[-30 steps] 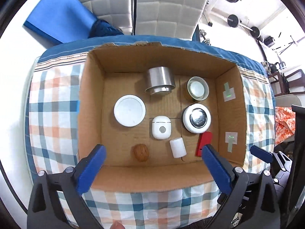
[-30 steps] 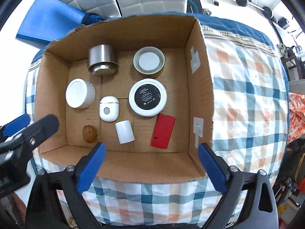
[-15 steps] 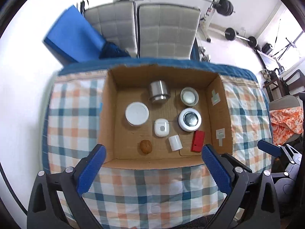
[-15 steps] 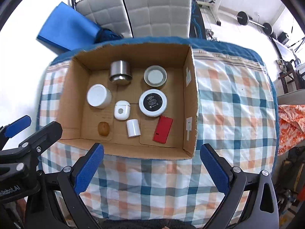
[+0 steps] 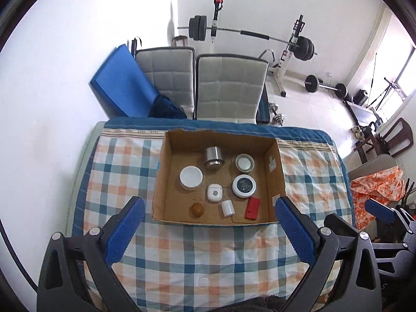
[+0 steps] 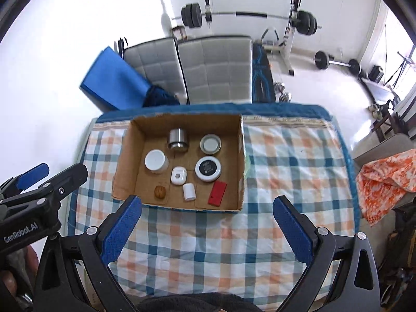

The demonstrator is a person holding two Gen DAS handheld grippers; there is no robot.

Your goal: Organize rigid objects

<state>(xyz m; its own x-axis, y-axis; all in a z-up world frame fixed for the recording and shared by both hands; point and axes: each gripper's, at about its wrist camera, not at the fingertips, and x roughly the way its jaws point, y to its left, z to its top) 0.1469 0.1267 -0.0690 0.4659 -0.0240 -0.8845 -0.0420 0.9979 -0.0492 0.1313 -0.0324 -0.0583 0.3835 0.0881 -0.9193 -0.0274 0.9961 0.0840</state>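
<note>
A cardboard box (image 5: 161, 182) sits on the checked cloth of the table (image 5: 208, 254), holding a steel cup (image 5: 213, 156), a white jar (image 5: 191, 177), a small round tin (image 5: 244, 163), a round black-faced puck (image 5: 244, 186), a white earbud case (image 5: 214, 193), a walnut (image 5: 197, 209), a white cylinder (image 5: 227, 208) and a red card (image 5: 252, 208). The left tool (image 5: 208, 231) and right tool (image 6: 206, 230) hover near the box's front edge, both spread wide and empty.
</note>
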